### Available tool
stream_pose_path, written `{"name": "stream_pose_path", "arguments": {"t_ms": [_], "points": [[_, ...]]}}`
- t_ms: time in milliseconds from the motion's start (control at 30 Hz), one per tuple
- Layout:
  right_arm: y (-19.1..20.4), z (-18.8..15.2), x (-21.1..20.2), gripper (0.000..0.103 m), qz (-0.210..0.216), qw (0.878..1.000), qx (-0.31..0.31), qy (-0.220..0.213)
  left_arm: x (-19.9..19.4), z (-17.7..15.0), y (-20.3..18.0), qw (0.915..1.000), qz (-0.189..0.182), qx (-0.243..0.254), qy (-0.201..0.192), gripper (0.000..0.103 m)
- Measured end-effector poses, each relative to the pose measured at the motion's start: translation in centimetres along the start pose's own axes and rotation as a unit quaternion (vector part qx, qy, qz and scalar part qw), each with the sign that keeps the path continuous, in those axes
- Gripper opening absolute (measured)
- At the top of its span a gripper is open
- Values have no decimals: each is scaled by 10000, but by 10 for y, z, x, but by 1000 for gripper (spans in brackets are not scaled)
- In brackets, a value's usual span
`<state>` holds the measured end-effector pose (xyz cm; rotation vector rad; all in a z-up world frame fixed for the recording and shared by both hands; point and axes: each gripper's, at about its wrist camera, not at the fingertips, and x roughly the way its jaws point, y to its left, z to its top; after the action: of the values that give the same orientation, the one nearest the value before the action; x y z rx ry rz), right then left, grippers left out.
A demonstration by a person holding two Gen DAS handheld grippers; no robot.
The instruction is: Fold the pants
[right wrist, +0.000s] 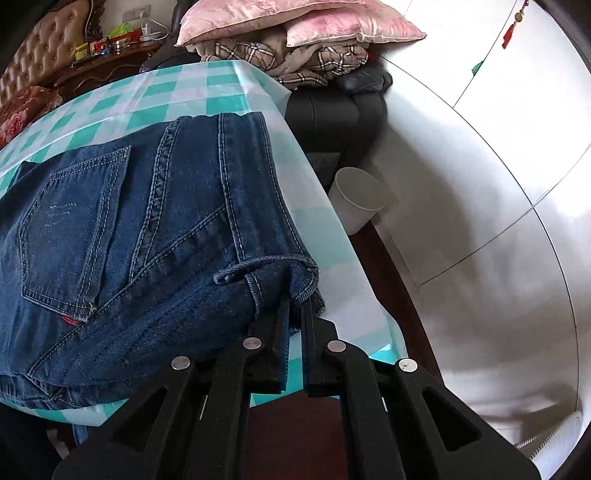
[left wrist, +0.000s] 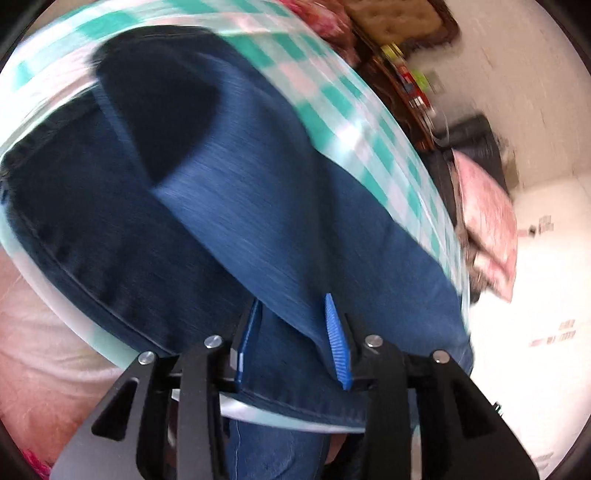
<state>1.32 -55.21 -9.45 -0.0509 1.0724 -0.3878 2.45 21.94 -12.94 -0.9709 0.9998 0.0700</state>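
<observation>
The left wrist view is blurred, so the far end of the jeans (left wrist: 229,206) is hard to read. They lie on a table (right wrist: 229,92) with a glossy teal-and-white checked cover, one smooth leg lifted over a darker part. The left gripper (left wrist: 291,314) seems to pinch that leg between ribbed blue pads. The right gripper (right wrist: 295,321) is pressed onto the stitched waistband corner at the table's edge. Beyond the table sit pink pillows (right wrist: 295,22) on plaid blankets and a white cup (right wrist: 358,195).
</observation>
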Motion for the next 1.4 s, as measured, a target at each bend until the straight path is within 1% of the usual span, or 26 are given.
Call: {"name": "stream_pose_path", "arguments": {"t_ms": [100,133,167,200,267,300,333,400,433,467,500,533,600,633,667,733,767,833,867,933,967,1000,1133,1200,1300,1400], "points": [[4,-1,-3,3,-107,9999,-46,16,-8,20,27,9982,-182,-494,-271,33],[8,0,-1,3,-185,9998,-99,23,-10,26,32,9971,-258,-618,-365,27],[10,0,-1,3,-217,9997,-117,14,-11,32,36,9961,-376,-679,-411,9],[12,1,-1,3,-253,9996,-139,19,-14,37,36,9961,-346,-692,-433,0],[9,6,-15,2,-262,9996,-87,-77,-31,36,25,9958,-345,-642,-557,1],[7,8,-23,2,-263,9995,-84,-173,-44,32,13,9962,-315,-459,-672,1],[4,9,-41,2,-242,9991,-86,-326,-57,26,2,9964,-234,-269,-772,1],[6,7,-51,2,-347,9983,-285,-378,-72,15,-5,9964,-62,-135,-829,1],[10,5,-45,2,-424,9977,-424,-304,-62,11,5,9975,157,-217,-656,1],[13,2,-32,2,-469,9973,-542,-145,-53,10,16,9979,238,-366,-485,1],[16,-2,-20,2,-469,9972,-582,11,-43,8,35,9973,208,-644,-281,1],[18,-6,-10,2,-491,9968,-622,122,-39,7,43,9967,167,-765,-231,4],[20,-8,-9,2,-550,9964,-640,86,-42,6,58,9946,232,-915,-423,14],[19,-7,-11,2,-535,9967,-600,72,-45,8,64,9938,162,-977,-514,14],[19,-5,-11,2,-521,9968,-599,81,-48,12,70,9921,61,-1105,-590,14],[18,0,-10,2,-466,9969,-620,123,-51,24,72,9914,97,-1070,-752,11],[17,3,-13,2,-434,9971,-603,134,-50,28,72,9915,80,-1066,-744,1],[12,7,-26,2,-363,9978,-554,48,-54,32,67,9913,66,-1071,-760,1],[8,9,-37,2,-274,9984,-497,-26,-63,32,57,9918,48,-921,-880,1],[-5,13,-56,2,-8,9992,-357,-162,-79,27,46,9917,10,-791,-1012,1],[-7,13,-58,2,19,9993,-348,-168,-83,24,46,9916,0,-809,-1013,1],[-7,12,-54,2,-6,9992,-386,-132,-82,23,49,9919,48,-828,-967,1],[6,3,-7,2,-110,9975,-608,353,-71,20,64,9911,212,-1019,-826,1],[12,2,1,2,-189,9967,-684,392,-68,20,68,9908,241,-1085,-770,1],[5,16,-23,2,-74,9974,-697,180,-92,22,48,9913,119,-854,-998,1],[-20,33,-58,1,490,9980,-392,-46,-107,21,37,9914,149,-785,-1041,1]]}}
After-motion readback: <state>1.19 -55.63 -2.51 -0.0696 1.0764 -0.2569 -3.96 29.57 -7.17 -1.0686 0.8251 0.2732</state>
